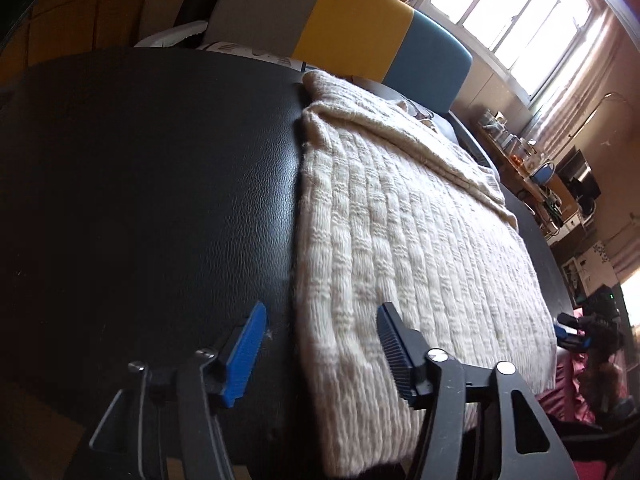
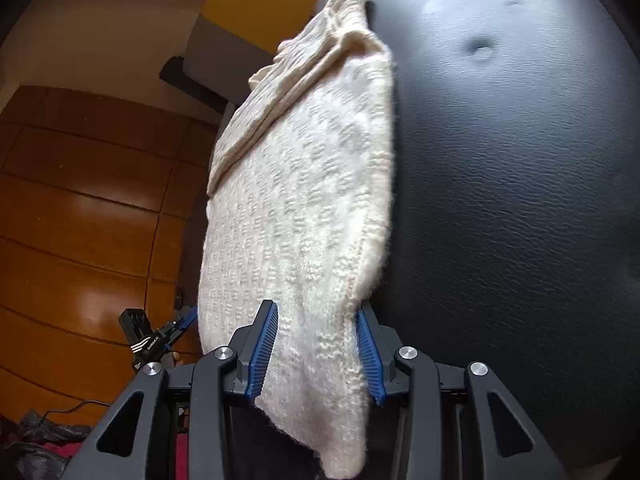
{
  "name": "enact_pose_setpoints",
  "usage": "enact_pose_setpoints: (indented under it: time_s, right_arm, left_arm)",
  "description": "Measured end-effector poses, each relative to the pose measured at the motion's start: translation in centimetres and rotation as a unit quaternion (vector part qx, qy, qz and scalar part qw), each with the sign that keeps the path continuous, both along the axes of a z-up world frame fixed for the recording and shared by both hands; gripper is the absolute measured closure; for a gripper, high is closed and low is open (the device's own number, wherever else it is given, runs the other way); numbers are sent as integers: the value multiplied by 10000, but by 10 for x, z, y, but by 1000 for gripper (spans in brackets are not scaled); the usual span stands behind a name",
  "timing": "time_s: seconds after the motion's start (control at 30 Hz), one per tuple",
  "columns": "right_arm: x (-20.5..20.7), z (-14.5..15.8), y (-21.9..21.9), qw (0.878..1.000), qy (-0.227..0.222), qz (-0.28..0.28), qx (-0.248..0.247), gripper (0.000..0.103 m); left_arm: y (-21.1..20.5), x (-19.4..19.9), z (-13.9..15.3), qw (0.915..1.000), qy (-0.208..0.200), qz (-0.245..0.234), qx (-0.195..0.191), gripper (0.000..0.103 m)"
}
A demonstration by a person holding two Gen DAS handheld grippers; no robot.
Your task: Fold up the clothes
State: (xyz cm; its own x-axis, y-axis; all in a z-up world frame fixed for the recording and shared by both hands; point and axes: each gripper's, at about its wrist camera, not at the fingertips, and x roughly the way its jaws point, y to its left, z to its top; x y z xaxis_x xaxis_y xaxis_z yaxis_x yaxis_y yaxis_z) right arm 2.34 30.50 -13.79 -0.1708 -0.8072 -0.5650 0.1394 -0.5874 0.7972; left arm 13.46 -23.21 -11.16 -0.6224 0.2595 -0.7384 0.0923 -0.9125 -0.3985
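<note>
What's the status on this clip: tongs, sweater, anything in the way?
Left tongs open over sweater edge, gripping nothing. Right tongs open, straddling its near corner. Sweater lies folded on black table. Nothing blocking.

**Cream knit on black leather**

We see a cream sweater (image 1: 400, 216), knitted in ribbed columns broken by short crosswise bars, on the black pebble-grained table (image 1: 140, 184). Behind the table stand grey, yellow and blue panels (image 1: 352, 28). Beside the table lies glossy orange-brown wood floor (image 2: 80, 208). Both grippers' pads (image 2: 264, 354) are blue on black frames.
</note>
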Motion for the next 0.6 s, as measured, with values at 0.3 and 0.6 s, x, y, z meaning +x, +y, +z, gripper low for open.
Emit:
enact_pose_setpoints:
  time_s: [0.3,0.6]
  right_arm:
    - [-8,2,-24,9990,359,230,93,63]
    - [0,6,-35,9929,1016,446,420,74]
  left_arm:
    - [19,4,-1,9992,61,-375,-114,26]
    - [24,-16,-11,9994,-272,-232,42,56]
